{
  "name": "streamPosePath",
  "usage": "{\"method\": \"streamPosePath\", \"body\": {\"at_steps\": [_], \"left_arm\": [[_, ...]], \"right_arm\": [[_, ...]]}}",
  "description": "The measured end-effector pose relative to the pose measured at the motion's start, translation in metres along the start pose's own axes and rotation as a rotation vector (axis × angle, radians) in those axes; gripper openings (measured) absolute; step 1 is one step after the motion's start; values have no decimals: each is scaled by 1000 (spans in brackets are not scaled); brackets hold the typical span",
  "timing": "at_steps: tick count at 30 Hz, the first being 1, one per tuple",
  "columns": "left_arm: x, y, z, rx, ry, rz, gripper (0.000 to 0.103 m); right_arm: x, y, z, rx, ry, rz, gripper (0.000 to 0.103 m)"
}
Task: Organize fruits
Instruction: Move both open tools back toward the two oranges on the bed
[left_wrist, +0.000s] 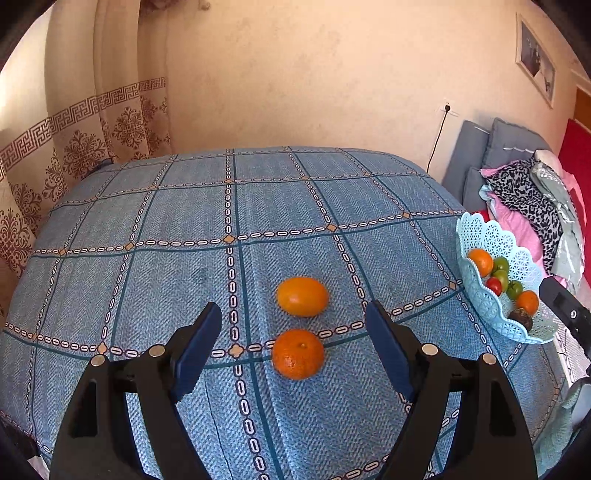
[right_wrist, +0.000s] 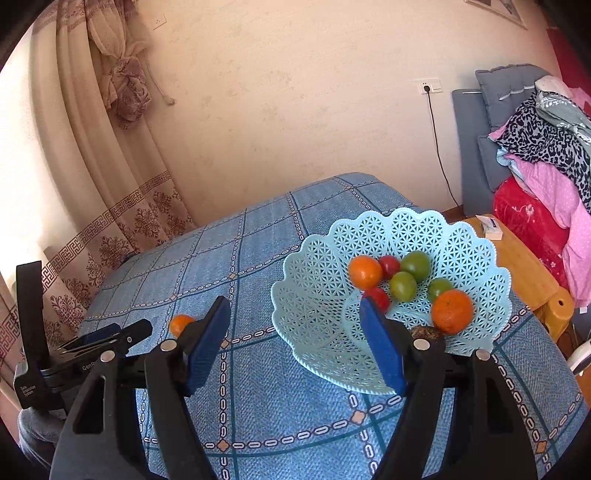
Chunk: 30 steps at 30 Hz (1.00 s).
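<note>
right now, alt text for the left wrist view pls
Two oranges lie on a blue checked tablecloth just ahead of the open, empty left gripper. At the right edge a pale blue lattice basket holds more oranges and small green and red fruits.

A blue checked tablecloth (left_wrist: 184, 266) covers the table, with a patterned beige curtain (right_wrist: 110, 155) hanging at the left against a cream wall (left_wrist: 314, 74). A black cable (right_wrist: 439, 155) runs down from a wall socket (right_wrist: 430, 86). Grey cushions (left_wrist: 495, 147) and a heap of pink and leopard-print clothes (right_wrist: 546, 158) lie at the right, beside a wooden stool (right_wrist: 517, 258)
</note>
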<state>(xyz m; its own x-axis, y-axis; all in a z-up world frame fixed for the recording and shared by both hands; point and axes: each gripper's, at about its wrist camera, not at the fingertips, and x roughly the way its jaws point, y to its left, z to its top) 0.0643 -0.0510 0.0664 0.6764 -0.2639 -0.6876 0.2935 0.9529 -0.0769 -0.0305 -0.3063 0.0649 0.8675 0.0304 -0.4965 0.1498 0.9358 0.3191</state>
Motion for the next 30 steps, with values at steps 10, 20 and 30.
{"method": "streamPosePath", "body": {"at_steps": [10,20,30], "left_arm": [[25,4,-19,-10,64,2,79],[45,4,-28,-9,118,-12,58],[44,5,-33,-22,114,-52,39]], "right_arm": [[13,21,-4,-43,36,27,77],[26,40,-8,-81,65,53,78],[43,61,-11,-143,83,55,78]]}}
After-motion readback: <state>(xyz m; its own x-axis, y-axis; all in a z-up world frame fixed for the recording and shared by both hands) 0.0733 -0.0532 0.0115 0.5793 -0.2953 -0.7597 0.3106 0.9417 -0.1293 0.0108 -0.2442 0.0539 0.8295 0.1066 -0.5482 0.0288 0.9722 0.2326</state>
